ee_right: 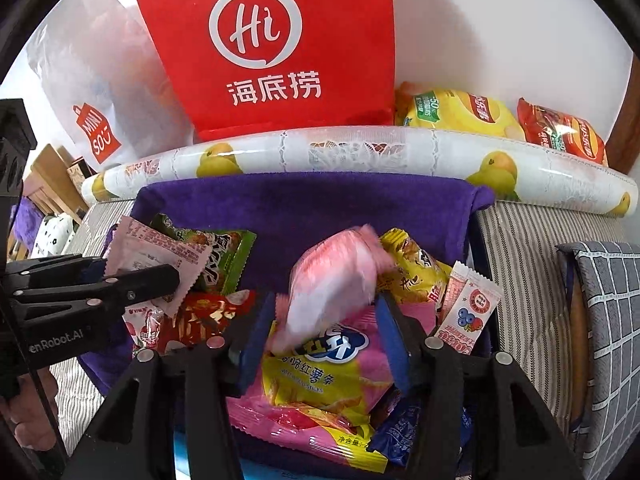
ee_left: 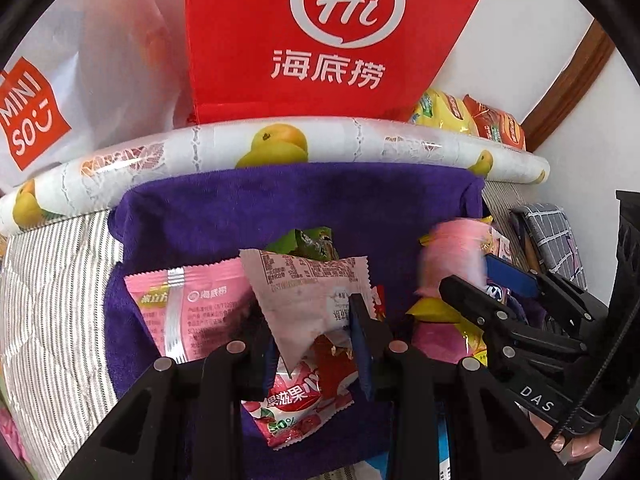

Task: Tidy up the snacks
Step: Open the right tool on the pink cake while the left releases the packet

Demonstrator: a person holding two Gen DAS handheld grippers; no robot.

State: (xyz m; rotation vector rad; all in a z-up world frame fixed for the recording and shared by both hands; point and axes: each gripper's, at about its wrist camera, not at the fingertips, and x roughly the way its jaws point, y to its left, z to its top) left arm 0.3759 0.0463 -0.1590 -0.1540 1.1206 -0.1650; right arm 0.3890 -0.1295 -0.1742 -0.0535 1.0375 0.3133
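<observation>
The left tongs [ee_left: 316, 344] are pressed together on a pale pink sachet [ee_left: 308, 292], pinching it by its lower corner so that its printed back faces the camera and the packet stands up above the purple cloth [ee_left: 280, 200]. Under it lie a pink packet with a silver strip [ee_left: 188, 312] to the left, a red strawberry packet [ee_left: 304, 404] below, and a green packet [ee_left: 308, 242] peeking out behind. The right tongs [ee_right: 324, 344] are spread, their blue pads apart, and between them a blurred pink packet [ee_right: 336, 276] tilts over the heap; whether either pad touches it cannot be told through the blur. Beneath it lies a pink and yellow sweet-potato stick bag [ee_right: 320, 376], with a yellow packet [ee_right: 416, 272] and a slim white stick packet with a berry print [ee_right: 468, 308] just to its right, and a dark blue packet [ee_right: 404, 428] at the lower edge. In the right wrist view the left tongs come in from the left with the sachet over the green packet [ee_right: 224, 256] and a red packet [ee_right: 200, 316]. The cloth lies on a striped surface [ee_right: 520, 256]. Behind it lies a rolled sheet printed with yellow fruit [ee_right: 360, 152], and behind that stand a red paper bag [ee_right: 280, 48] and a white Miniso bag [ee_right: 92, 80], with yellow [ee_right: 460, 114] and red [ee_right: 560, 128] crisp bags to the right.
</observation>
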